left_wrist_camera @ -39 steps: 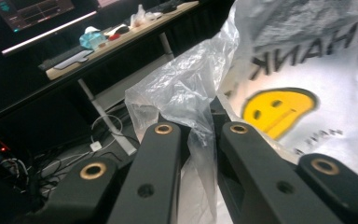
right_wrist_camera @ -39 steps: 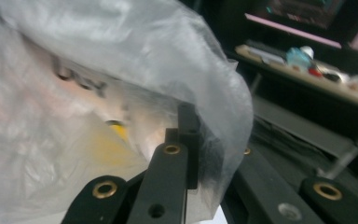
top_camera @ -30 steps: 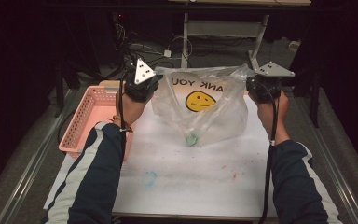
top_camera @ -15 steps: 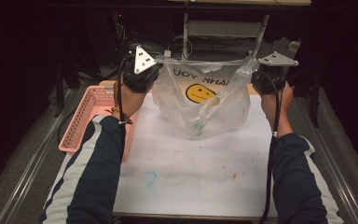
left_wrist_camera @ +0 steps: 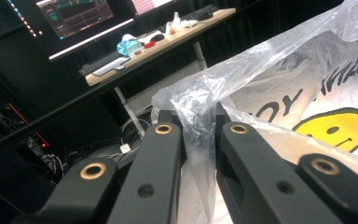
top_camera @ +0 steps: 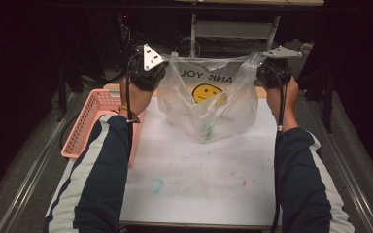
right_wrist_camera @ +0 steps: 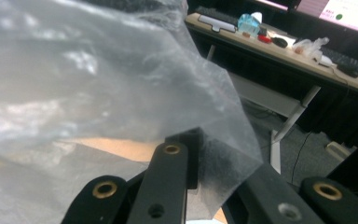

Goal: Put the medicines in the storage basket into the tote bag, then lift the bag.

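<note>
Both forearms reach forward over the table (top_camera: pixel 199 174), hands raised at its far end and set well apart. The left gripper (top_camera: pixel 148 73) has its fingers (left_wrist_camera: pixel 165 140) clamped tight on a bunched handle of the clear plastic bag (top_camera: pixel 209 107). The right gripper (top_camera: pixel 274 73) pinches the opposite handle, fingers (right_wrist_camera: pixel 177 158) closed on the film. The bag hangs stretched between them, its mouth upward and its long axis running side to side, the bottom sagging onto the table's far half. A yellow smiley face (top_camera: pixel 206 92) shows on it. A pink basket (top_camera: pixel 85 128) sits just left of the left forearm.
</note>
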Demonstrator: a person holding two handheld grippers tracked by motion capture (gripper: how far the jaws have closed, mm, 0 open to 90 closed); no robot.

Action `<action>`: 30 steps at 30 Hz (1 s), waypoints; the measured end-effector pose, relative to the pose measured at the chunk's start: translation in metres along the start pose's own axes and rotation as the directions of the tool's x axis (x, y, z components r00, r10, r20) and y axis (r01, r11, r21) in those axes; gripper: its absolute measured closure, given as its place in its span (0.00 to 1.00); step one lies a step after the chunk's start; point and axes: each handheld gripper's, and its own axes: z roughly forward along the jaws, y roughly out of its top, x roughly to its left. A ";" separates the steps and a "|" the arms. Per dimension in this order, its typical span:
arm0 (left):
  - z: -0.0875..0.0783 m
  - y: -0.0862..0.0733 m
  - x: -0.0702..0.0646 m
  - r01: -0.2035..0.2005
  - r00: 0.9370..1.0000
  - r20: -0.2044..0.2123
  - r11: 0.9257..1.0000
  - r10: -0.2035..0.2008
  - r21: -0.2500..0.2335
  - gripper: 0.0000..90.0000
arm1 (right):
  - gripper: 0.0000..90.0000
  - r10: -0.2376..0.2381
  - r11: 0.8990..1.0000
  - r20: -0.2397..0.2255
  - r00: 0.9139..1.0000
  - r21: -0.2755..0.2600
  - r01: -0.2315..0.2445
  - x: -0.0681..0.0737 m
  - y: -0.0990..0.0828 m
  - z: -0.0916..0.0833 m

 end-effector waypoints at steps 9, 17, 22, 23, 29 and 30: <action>0.024 -0.007 0.009 -0.003 0.999 -0.043 0.999 0.005 0.044 0.96 | 1.00 -0.012 0.999 0.028 1.000 0.043 0.010 -0.001 0.006 0.025; 0.027 0.012 0.020 -0.001 0.996 -0.089 0.999 0.004 0.042 0.96 | 1.00 -0.011 1.000 0.035 0.999 0.016 0.011 -0.006 0.028 0.021; 0.028 0.024 0.025 0.018 0.995 -0.103 0.999 -0.014 0.041 0.96 | 1.00 -0.012 1.000 0.049 0.999 0.000 0.012 -0.009 0.043 0.015; 0.029 0.026 0.024 0.010 0.994 -0.111 0.999 -0.005 0.043 0.96 | 1.00 -0.019 1.000 0.057 0.998 -0.002 0.019 -0.010 0.046 0.014; 0.033 0.028 0.024 0.017 0.993 -0.118 0.998 -0.010 0.058 0.96 | 1.00 0.022 0.999 0.061 0.998 -0.031 -0.021 -0.016 0.055 0.011; 0.034 0.026 0.024 0.031 0.993 -0.112 0.997 -0.023 0.069 0.93 | 1.00 0.022 1.000 0.060 0.998 -0.023 -0.020 -0.015 0.054 0.013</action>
